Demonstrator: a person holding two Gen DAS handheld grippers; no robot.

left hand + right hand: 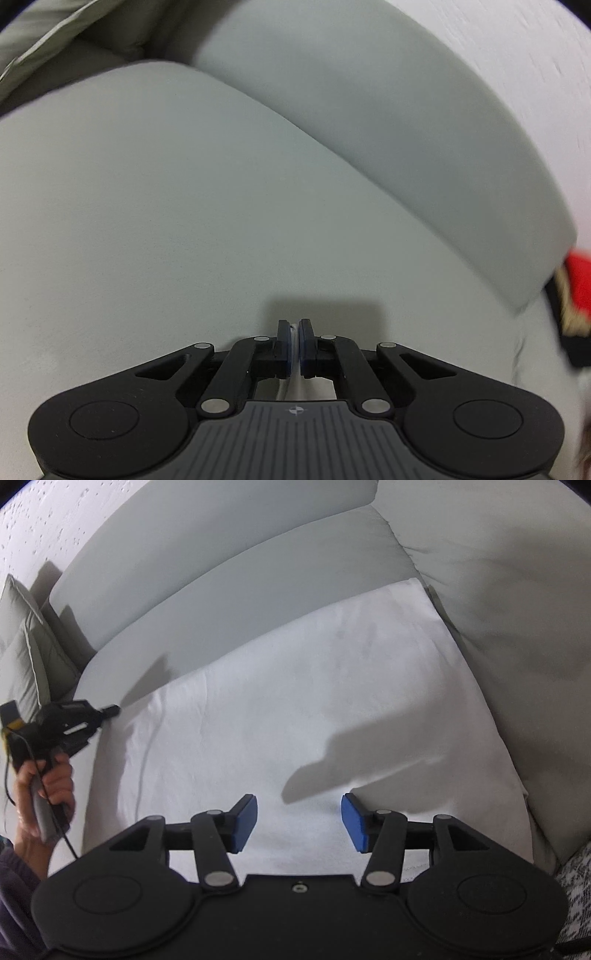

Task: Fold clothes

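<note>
A white cloth (295, 701) lies spread flat over the grey sofa seat (122, 642). My right gripper (299, 823) hovers over the cloth's near edge, open, with only flat cloth below the blue pads (245, 821). Far left in the right wrist view, a hand (48, 786) holds my left gripper (110, 710), whose tip sits at the cloth's far left corner. In the left wrist view the left gripper (294, 343) is shut, with a thin sliver of white cloth (293, 330) pinched between its pads. The rest of the cloth is hidden under the gripper body in that view.
The sofa backrest (369, 129) runs behind the seat (166, 221). A grey piped pillow (22, 646) leans at the left end, and a big grey cushion (517, 627) borders the cloth on the right. A red and black object (580, 284) shows at the right edge.
</note>
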